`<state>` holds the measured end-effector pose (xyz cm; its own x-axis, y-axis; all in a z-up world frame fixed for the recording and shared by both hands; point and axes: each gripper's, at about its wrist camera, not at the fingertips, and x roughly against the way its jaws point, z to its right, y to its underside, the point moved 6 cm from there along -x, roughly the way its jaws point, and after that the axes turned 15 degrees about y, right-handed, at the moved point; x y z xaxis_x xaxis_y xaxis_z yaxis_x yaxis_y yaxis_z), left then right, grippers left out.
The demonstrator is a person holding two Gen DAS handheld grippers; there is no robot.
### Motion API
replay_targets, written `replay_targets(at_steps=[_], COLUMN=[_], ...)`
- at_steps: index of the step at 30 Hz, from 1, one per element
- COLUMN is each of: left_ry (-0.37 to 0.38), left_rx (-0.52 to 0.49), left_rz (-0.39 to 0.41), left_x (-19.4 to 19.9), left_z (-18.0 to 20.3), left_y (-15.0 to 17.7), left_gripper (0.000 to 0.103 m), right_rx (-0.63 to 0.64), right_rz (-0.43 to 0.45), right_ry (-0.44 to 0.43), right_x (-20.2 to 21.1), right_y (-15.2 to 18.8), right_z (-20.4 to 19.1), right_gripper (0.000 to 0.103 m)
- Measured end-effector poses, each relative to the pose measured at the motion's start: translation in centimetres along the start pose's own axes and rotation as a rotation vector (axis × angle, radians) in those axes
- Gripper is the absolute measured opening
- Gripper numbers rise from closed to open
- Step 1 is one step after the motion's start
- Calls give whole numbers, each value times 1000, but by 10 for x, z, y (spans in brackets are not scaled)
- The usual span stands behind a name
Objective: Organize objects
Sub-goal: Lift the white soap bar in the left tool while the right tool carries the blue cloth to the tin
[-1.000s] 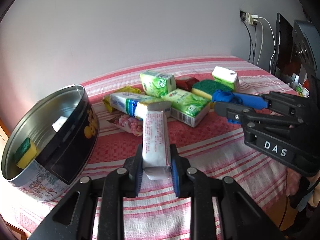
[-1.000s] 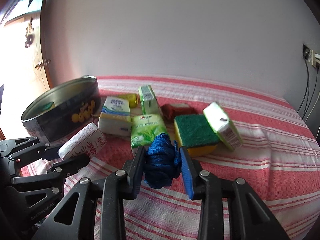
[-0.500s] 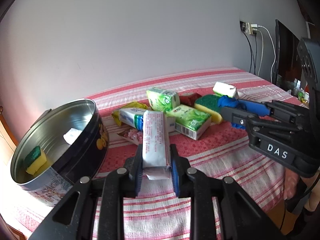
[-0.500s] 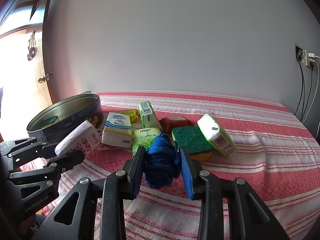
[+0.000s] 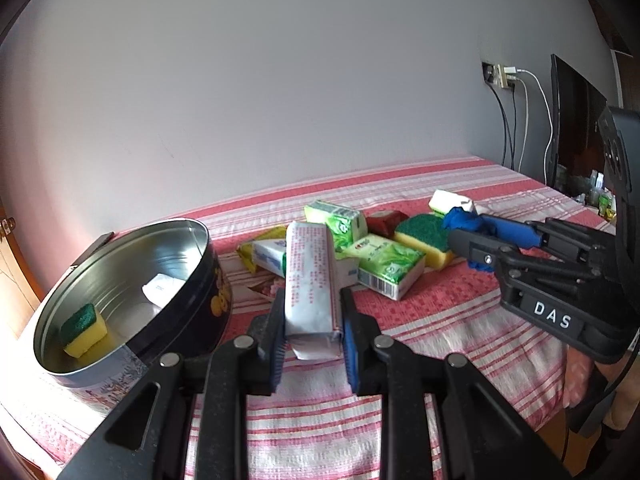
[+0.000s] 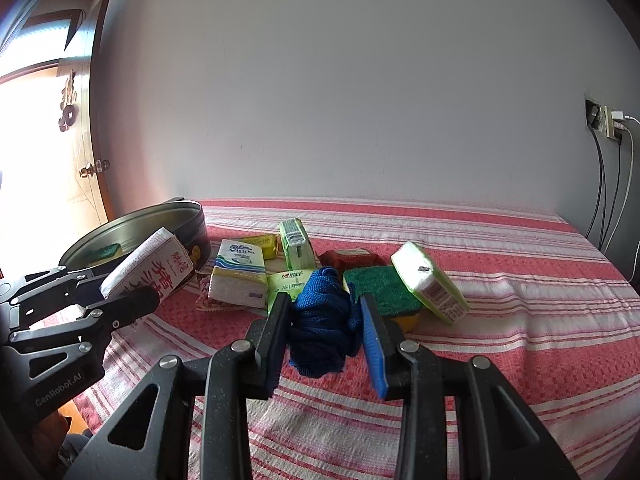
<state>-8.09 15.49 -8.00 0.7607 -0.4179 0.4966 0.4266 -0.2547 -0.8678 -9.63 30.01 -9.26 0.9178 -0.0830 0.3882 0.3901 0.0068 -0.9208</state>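
Left gripper (image 5: 312, 336), at lower centre of its view, clamps a white packet (image 5: 309, 276) raised above the striped cloth (image 5: 460, 320). Right gripper (image 6: 324, 332) pinches a bunched blue net (image 6: 322, 320). Both are loaded and mid-carry, it seems. The open round tin (image 5: 120, 280) at lower left already holds a sponge (image 5: 84, 330); next, each load likely needs swinging over its rim before release.

Striped cloth (image 6: 500, 320) lies bare at right — packets (image 6: 240, 280) crowd beside the tin (image 5: 120, 300).
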Motion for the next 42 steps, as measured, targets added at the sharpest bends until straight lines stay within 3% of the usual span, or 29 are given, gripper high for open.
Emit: replay_targets(at_steps=[14,42], left_ry=[-39,-89], left_rx=[-24,17], left_rz=[83,154], left_x=[17,34], left_z=[-2,-25], left_y=[-7,-11], left_gripper=[23,23], right_rx=[-9,-10], right_rz=[85,185], right_ry=[-8,12], right_x=[10,29], right_y=[-3,-5], right_z=[3,-1], right_gripper=[37,37])
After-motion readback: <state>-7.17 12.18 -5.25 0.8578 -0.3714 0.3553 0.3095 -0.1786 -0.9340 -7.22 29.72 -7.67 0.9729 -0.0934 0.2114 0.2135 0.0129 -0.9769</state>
